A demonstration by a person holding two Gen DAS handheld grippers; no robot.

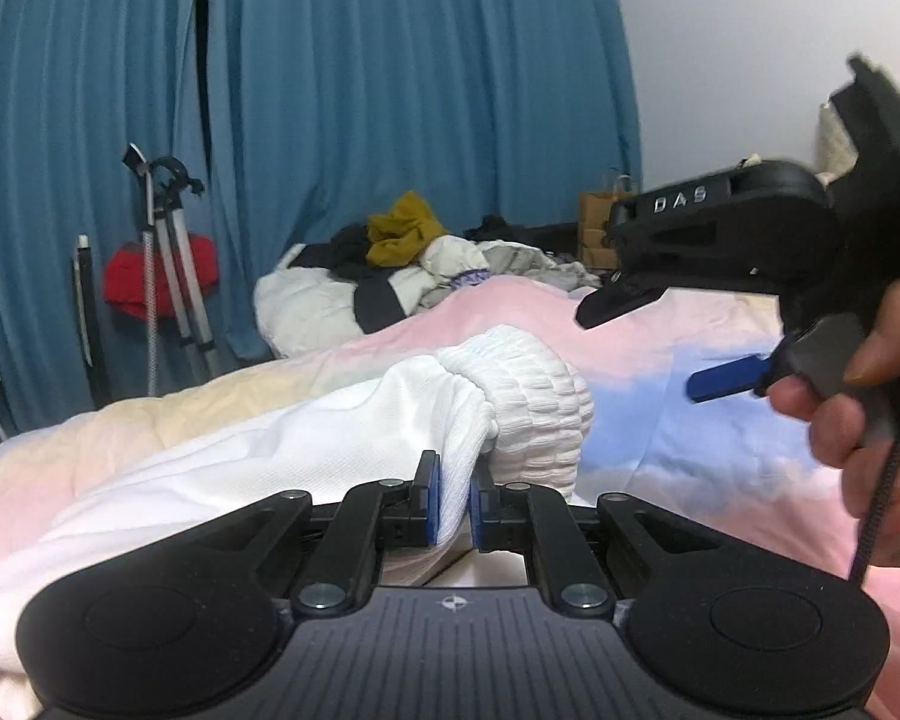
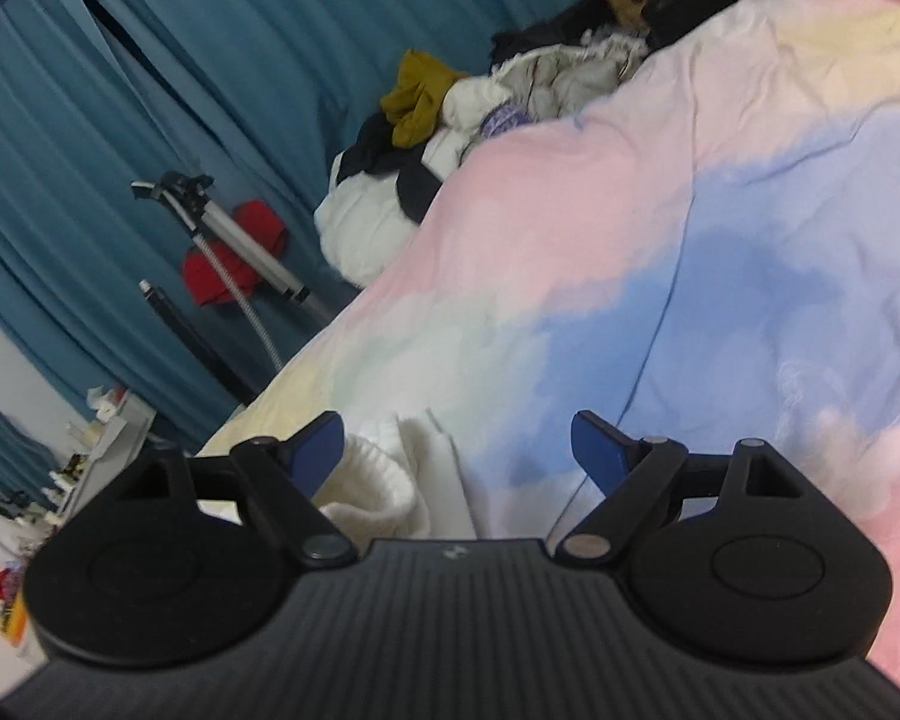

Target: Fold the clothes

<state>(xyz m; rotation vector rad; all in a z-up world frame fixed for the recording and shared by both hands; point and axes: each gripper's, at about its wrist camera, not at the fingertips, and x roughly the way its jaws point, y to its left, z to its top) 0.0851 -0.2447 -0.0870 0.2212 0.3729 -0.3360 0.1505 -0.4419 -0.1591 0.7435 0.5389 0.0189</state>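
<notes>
Pinching white sleeve (image 1: 450,420), left claw (image 1: 453,504), bedspread (image 1: 660,324) beyond

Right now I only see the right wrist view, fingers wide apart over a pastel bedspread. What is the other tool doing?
Observer: The left gripper has its fingers shut on a fold of the white garment, beside its ribbed cuff.
Operator: Can you see my tool?
Observer: Yes, the right gripper hangs open above the bedspread, right of the cuff.
Operator: Who holds it?
Observer: A hand wraps its handle.
</notes>
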